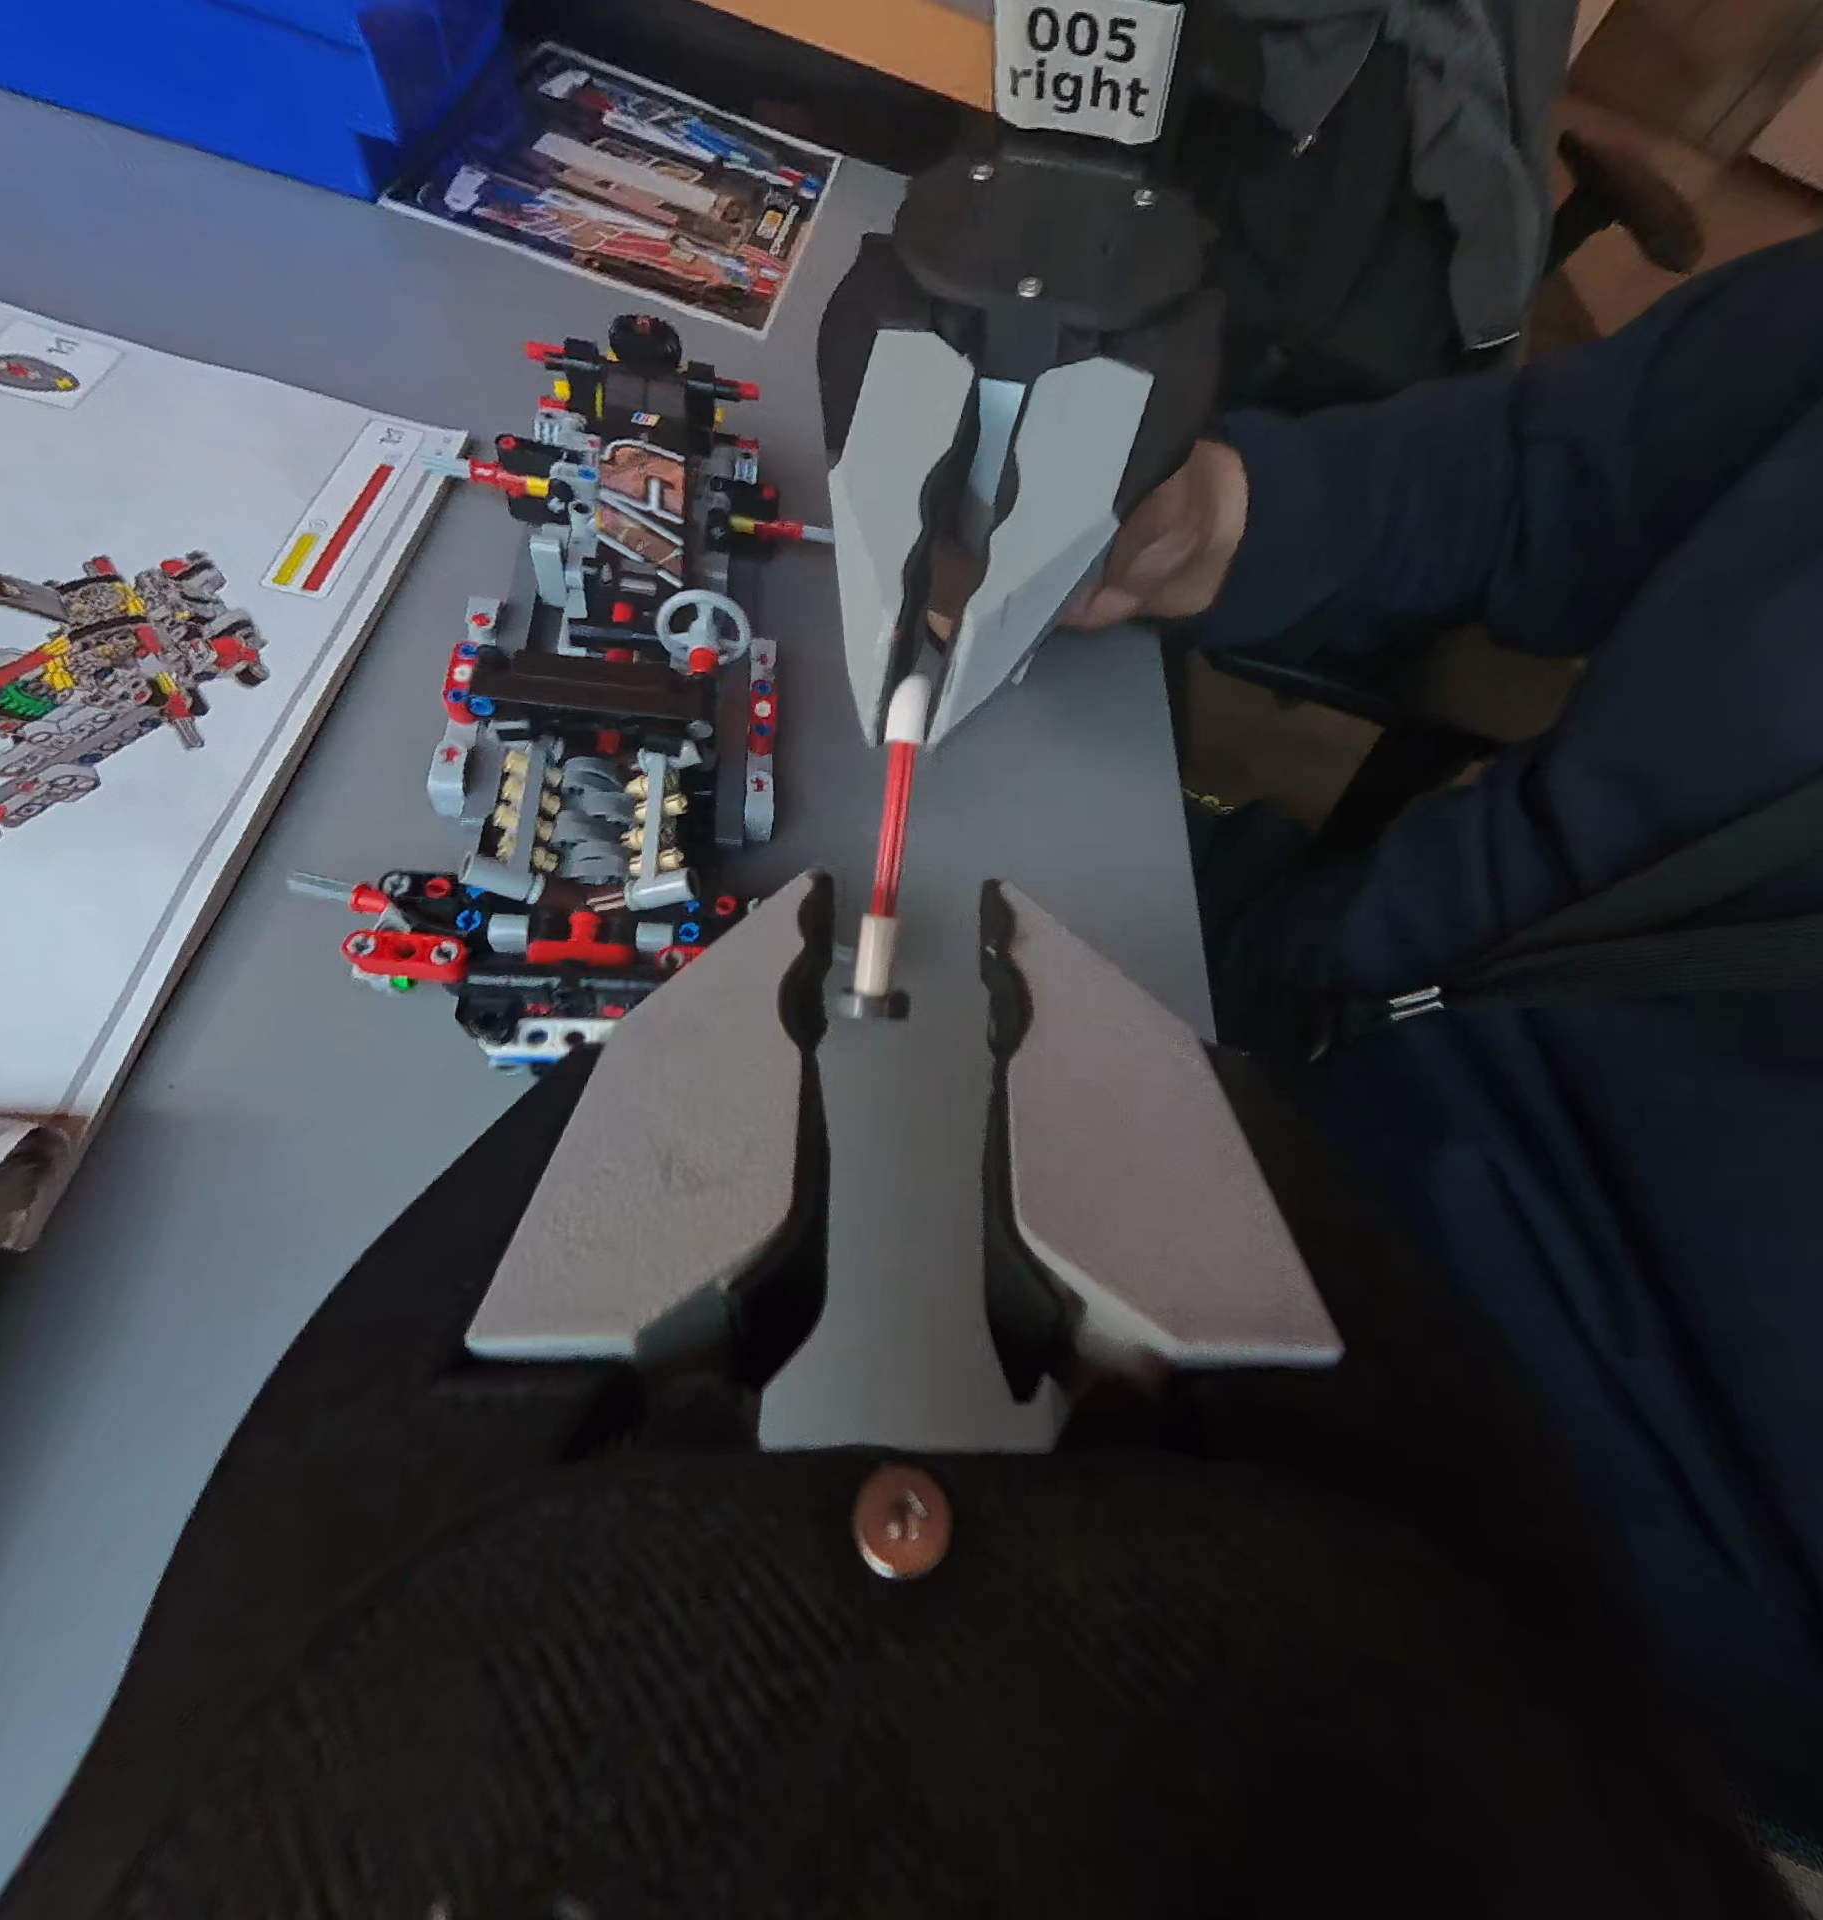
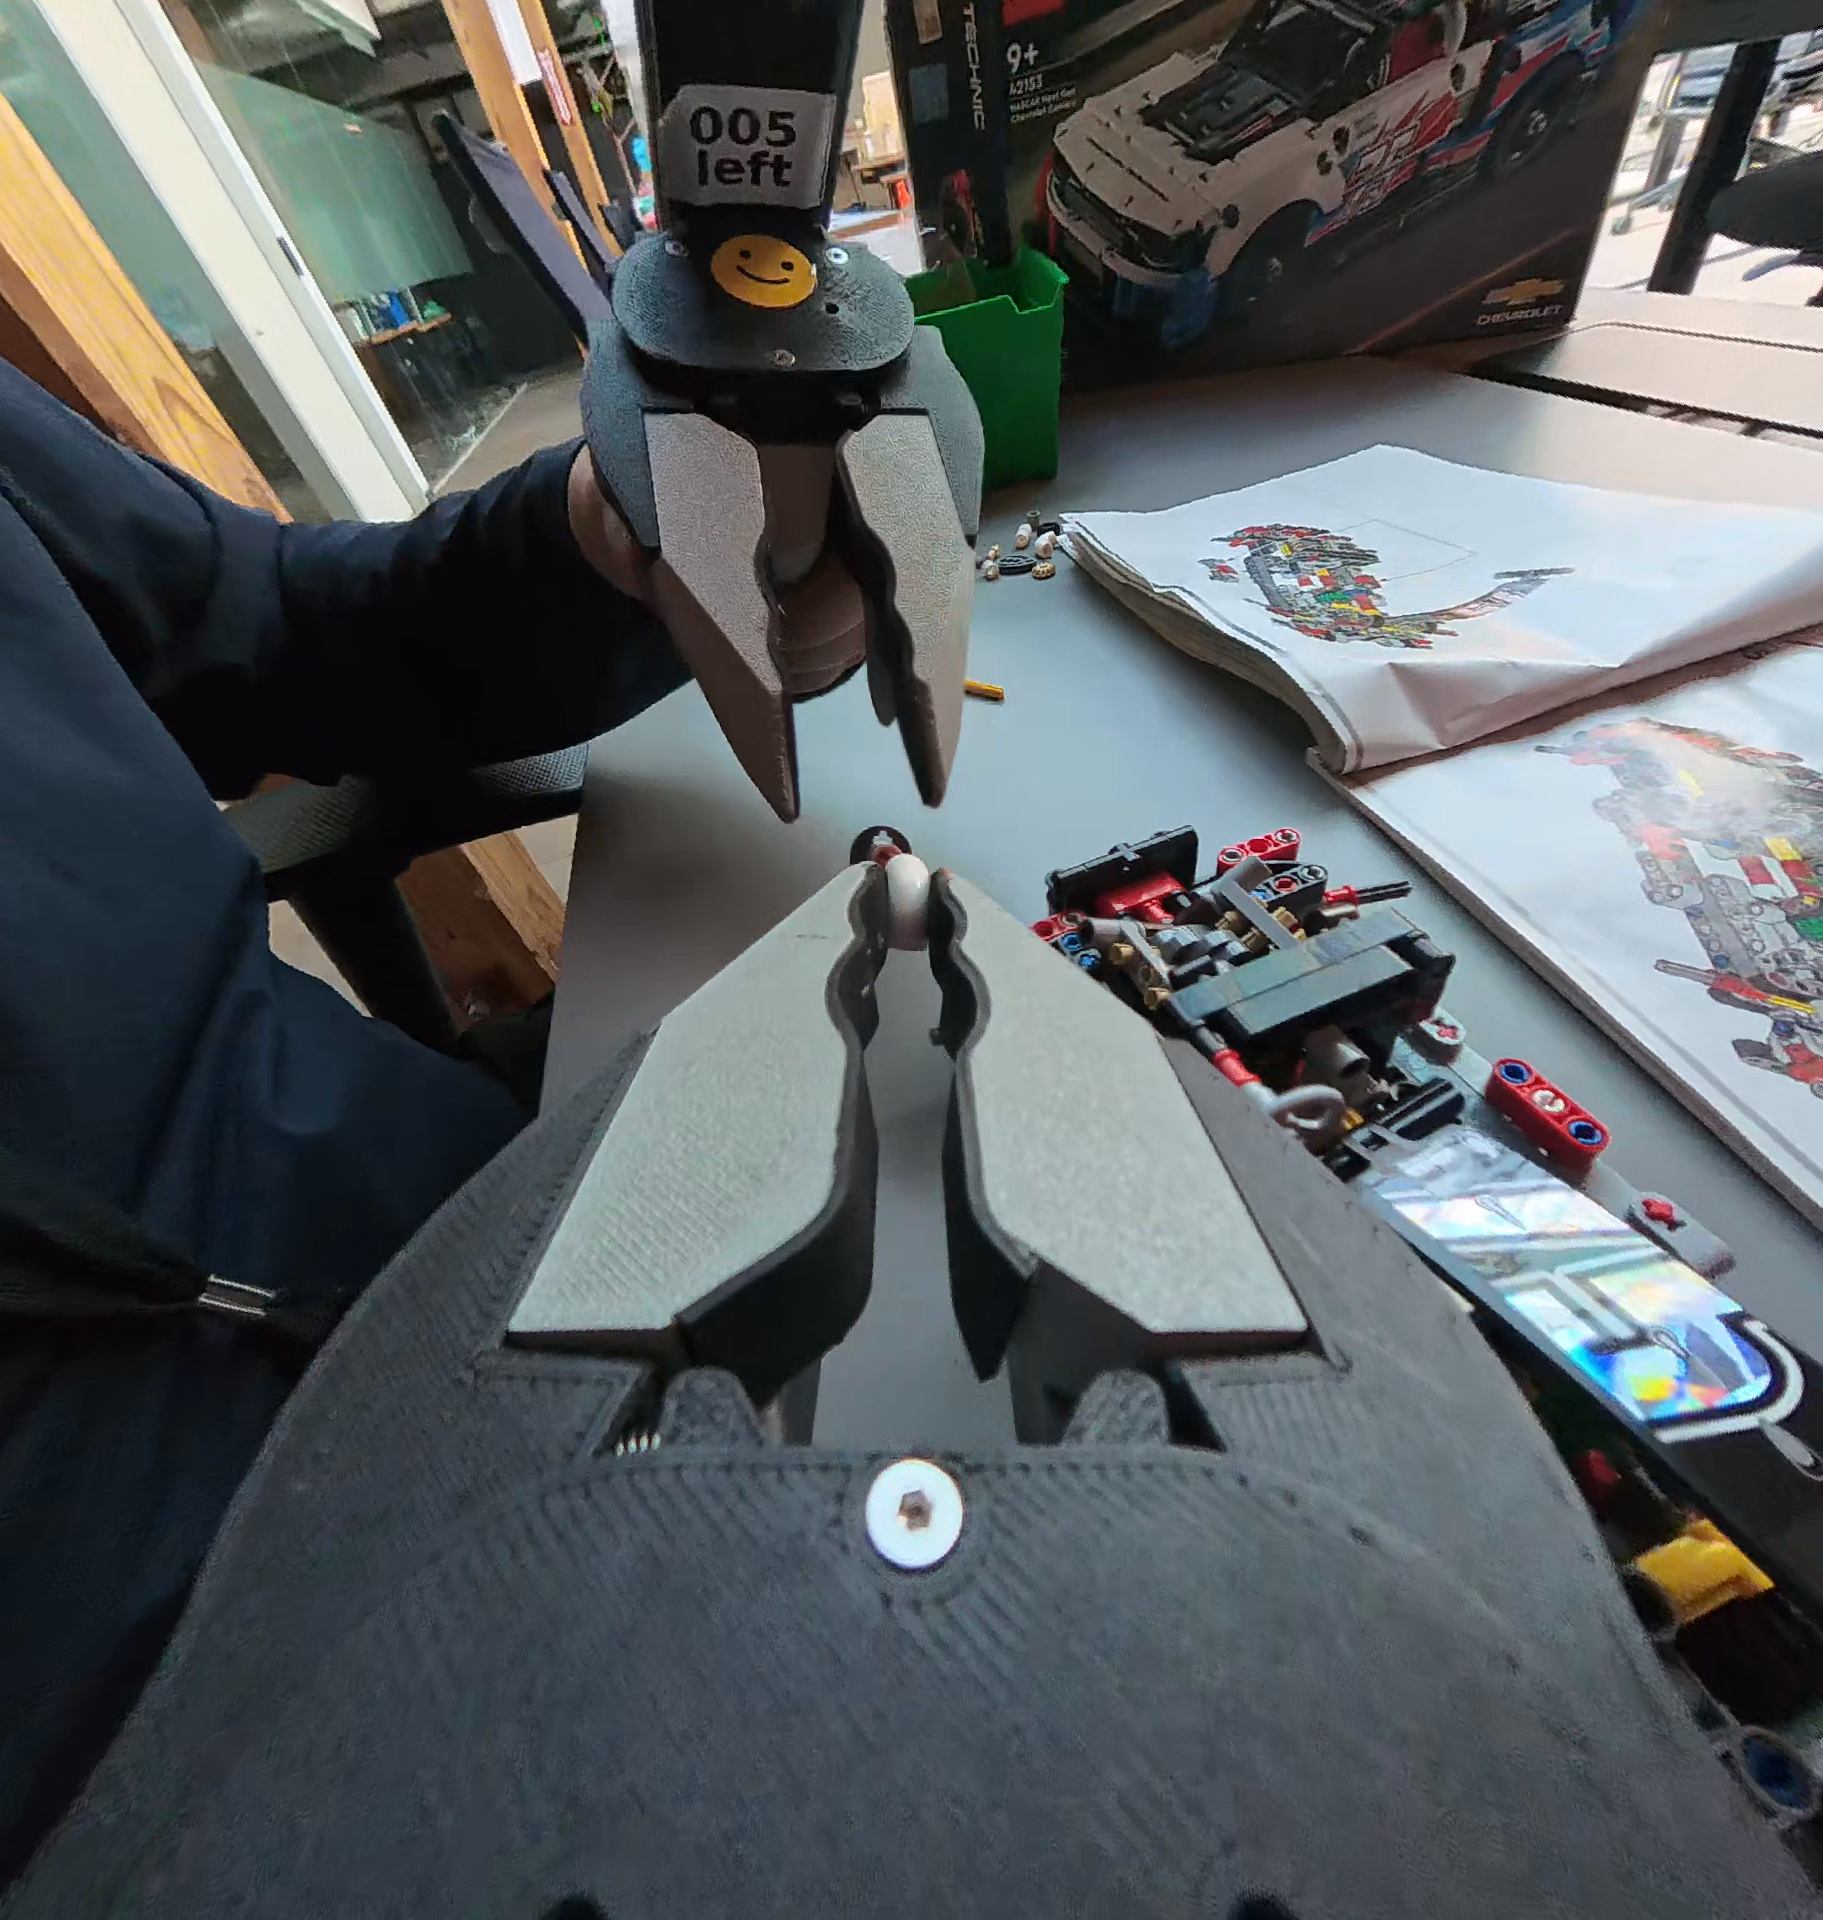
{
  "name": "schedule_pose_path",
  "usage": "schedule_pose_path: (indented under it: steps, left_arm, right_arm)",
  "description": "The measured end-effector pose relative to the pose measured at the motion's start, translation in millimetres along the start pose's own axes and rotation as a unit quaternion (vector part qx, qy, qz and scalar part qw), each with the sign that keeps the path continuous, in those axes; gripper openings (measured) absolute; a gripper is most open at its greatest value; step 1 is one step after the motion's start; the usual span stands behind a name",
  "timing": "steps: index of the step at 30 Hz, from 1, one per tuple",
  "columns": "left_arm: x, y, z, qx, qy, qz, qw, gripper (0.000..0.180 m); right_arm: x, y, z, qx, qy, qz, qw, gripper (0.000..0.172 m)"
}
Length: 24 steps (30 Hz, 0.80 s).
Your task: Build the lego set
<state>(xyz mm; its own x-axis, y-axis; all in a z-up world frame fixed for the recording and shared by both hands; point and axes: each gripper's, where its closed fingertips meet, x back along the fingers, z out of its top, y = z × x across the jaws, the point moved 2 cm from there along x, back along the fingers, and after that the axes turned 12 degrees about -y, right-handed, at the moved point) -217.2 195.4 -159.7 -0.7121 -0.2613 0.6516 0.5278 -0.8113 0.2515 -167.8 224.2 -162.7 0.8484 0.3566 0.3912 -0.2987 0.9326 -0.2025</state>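
Grey tabletop [image 1: 211, 1195], cluttered toward its far side; a person in dark sleeves works at its near edge with a handheld gripper in each hand.

Nearest, left gripper [image 1: 902, 914]: fingers spread, pads clear of everything. Between them, untouched, sits the lower end of a red axle [image 1: 894, 821], which carries a tan sleeve [image 1: 872, 951] and a dark grey bush [image 1: 871, 1005] at its bottom, low over the table near the near edge. Gap shows on both sides, so this gripper holds nothing. From the right wrist view it hangs fingers-down, hand wrapped around the body behind.

Right gripper [image 2: 909, 914]: pinching the axle's white end cap [image 2: 907, 902] between its fingertips, pads pressed on both sides. Axle hangs from that grip, tilted slightly, the only support I can see. Judgement: held by the cap so the lower stack stays free to reach.

Just beside, toward the middle of the table: part-built brick chassis [image 1: 595, 707], grey steering wheel [image 1: 701, 623] showing, engine block at its near end.

Farther: open instruction booklet [image 1: 138, 644] along the left edge. Far corner: blue bins [image 1: 263, 73], sticker sheet [image 1: 626, 177]. Green bin [image 2: 990, 343] and car-kit box [image 2: 1302, 156] at the opposite far edge.
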Motion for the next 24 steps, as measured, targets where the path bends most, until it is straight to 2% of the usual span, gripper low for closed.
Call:
schedule_pose_path:
  steps: [3,5,6,10,18,21,24]
  left_arm:
    - [8.7,-13.4,-13.5,0.014,-0.005,0.020,1.000,0.035]
    - [11.3,-18.8,-19.0,0.023,0.016,0.016,0.999,0.019]
    - [10.1,-20.1,-21.3,0.033,0.025,0.005,0.999,0.020]
    - [1.6,-17.8,-28.7,0.069,0.016,-0.060,0.996,0.040]
    - [19.5,-1.9,-1.4,0.035,0.061,-0.052,0.996,0.040]
    - [16.1,4.7,10.9,0.019,0.046,-0.042,0.998,0.039]
    - [12.9,8.6,20.6,-0.010,0.004,-0.030,0.999,0.030]
  right_arm:
    - [4.5,4.3,1.3,-0.009,0.013,-0.003,1.000,0.005]
    - [5.4,6.1,1.3,-0.017,0.018,0.000,1.000,0.005]
    - [5.0,7.3,1.2,-0.020,0.019,0.000,1.000,0.005]
    - [5.0,6.2,5.1,-0.020,0.029,0.001,0.999,0.005]
    - [10.5,4.1,16.6,-0.054,0.089,0.018,0.994,0.005]
    - [11.5,-0.3,22.0,-0.058,0.121,0.037,0.990,0.005]
    - [11.8,-3.8,26.1,-0.056,0.145,0.041,0.987,0.005]
